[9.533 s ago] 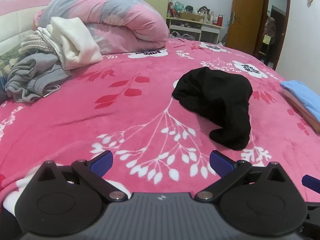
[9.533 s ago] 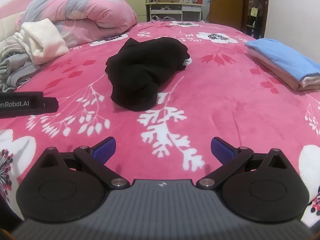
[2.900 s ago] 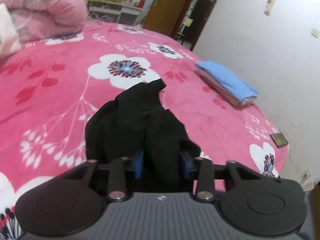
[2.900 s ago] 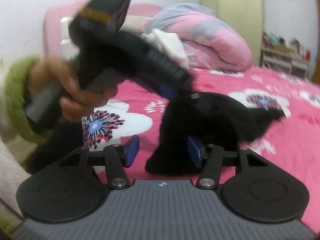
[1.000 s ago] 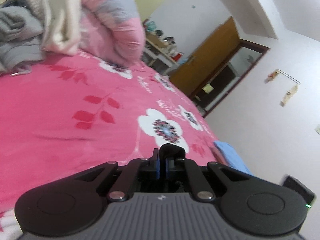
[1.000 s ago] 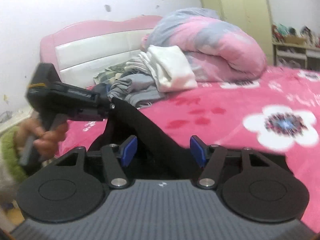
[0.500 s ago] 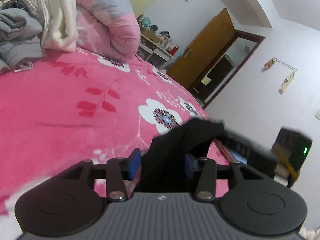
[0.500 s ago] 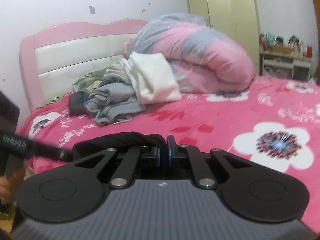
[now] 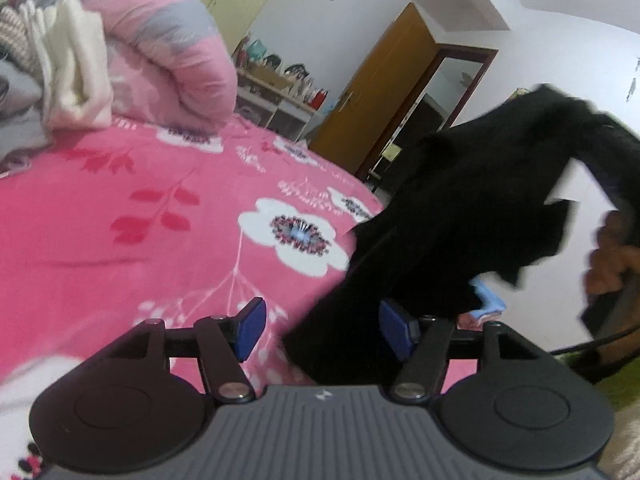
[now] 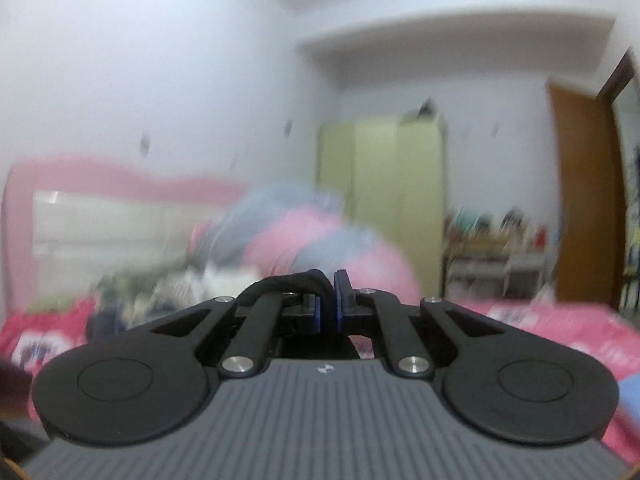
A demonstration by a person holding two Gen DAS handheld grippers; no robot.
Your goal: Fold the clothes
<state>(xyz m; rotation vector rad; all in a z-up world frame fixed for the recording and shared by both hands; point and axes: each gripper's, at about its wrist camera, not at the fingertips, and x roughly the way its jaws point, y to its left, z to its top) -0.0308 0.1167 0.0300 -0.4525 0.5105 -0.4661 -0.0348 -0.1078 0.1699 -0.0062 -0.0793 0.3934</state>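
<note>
Step in hand: judged to be lifting the black garment (image 9: 452,216) clear of the bed (image 9: 120,216) so it hangs open for folding.
Right gripper (image 10: 327,307): jaws pinched together on a black fabric edge; its view is blurred.
Left gripper (image 9: 322,328): jaws opening, pads apart; cloth hangs between them, but neither pad presses on it.
Garment's place: raised at the right of the left wrist view, trailing down toward the bed's edge.
Doing it well: probably re-grasp a free corner with the left gripper, then spread the cloth taut.
Containers: none visible; a folded blue garment (image 9: 486,304) peeks out behind the black cloth.
</note>
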